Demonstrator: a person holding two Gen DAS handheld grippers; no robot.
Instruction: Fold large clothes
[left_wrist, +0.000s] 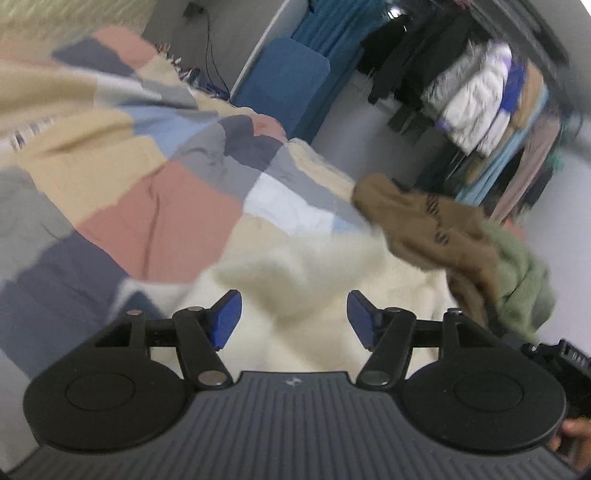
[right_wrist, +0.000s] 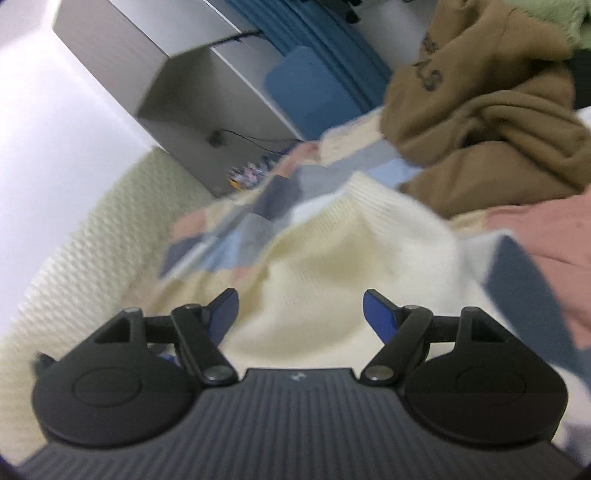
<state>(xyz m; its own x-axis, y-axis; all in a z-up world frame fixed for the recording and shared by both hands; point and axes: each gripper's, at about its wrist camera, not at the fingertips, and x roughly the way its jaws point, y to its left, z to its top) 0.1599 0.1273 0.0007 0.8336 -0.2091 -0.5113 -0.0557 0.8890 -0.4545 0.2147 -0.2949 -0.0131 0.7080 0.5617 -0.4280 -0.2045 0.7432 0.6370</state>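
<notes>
1. Both my claws, left gripper (left_wrist: 294, 319) and right gripper (right_wrist: 300, 317), are wide open and hold nothing.
2. The cream sweater (left_wrist: 314, 280) lies on the bed (left_wrist: 155, 206), near its edge.
3. It could bunch up or slide off.
4. The brown top (right_wrist: 480, 122) sits near and might get caught.

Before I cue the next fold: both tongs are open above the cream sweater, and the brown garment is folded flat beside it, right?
Not quite. The brown garment lies crumpled in a heap, as the right wrist view shows. Both tongs, left and right, are open above the cream sweater.
</notes>
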